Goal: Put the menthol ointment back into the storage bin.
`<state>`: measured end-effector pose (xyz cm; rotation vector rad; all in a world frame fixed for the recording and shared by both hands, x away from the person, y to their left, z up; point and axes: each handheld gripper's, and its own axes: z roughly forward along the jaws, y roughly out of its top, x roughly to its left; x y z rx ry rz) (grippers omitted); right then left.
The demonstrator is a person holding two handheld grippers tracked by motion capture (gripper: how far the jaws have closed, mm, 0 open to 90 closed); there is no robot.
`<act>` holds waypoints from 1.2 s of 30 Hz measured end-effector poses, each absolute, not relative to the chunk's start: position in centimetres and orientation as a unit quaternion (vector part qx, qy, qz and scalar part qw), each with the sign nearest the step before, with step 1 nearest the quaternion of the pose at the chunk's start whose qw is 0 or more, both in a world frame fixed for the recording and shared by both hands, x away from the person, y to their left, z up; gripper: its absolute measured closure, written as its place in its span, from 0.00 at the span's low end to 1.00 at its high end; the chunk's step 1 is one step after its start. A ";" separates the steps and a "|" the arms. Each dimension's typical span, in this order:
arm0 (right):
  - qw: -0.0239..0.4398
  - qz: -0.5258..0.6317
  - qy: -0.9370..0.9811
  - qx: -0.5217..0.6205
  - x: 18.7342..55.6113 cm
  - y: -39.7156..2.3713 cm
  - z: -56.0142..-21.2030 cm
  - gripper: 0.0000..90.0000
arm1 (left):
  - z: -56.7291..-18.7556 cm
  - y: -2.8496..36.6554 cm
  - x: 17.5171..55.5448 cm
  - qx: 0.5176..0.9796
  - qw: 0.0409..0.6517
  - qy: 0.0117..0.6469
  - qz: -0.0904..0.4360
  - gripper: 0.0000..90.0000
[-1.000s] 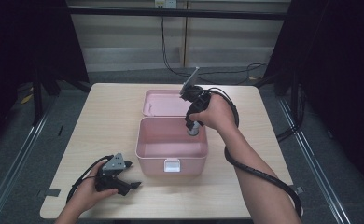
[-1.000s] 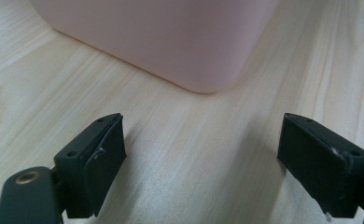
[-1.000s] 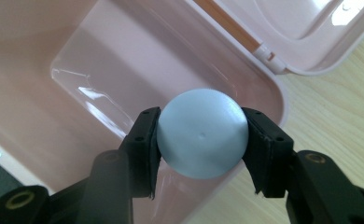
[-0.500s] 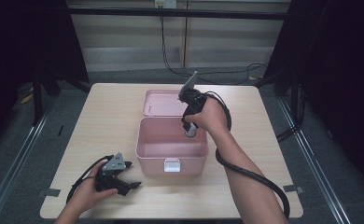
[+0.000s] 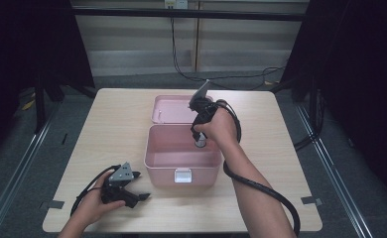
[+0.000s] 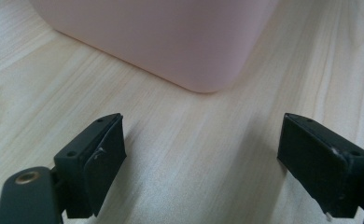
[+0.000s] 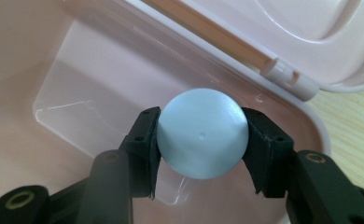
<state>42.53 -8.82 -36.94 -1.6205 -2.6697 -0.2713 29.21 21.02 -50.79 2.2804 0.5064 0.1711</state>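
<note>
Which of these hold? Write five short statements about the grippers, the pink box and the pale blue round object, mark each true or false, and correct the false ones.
1. The right gripper is clamped on the pale blue round object. True.
2. The pink box has its lid shut. False: the lid lies open behind the box.
3. The left gripper holds the box's corner. False: its jaws stand wide apart with nothing between them, and the corner sits beyond them.
4. The blue object is held over the box's inside. True.
5. The left gripper rests on the far side of the table. False: it sits near the front edge, left of the box.
</note>
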 end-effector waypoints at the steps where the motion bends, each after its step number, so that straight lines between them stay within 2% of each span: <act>1: 0.002 -0.085 -0.853 -0.514 42.5 -8.7 -37.0 0.56 | -50.8 21.0 29.2 0.897 0.389 0.199 0.067 0.16; 36: -0.017 -0.091 -0.822 -0.562 42.8 -8.1 -39.4 0.56 | -50.8 21.0 29.2 0.897 0.389 0.199 0.067 0.16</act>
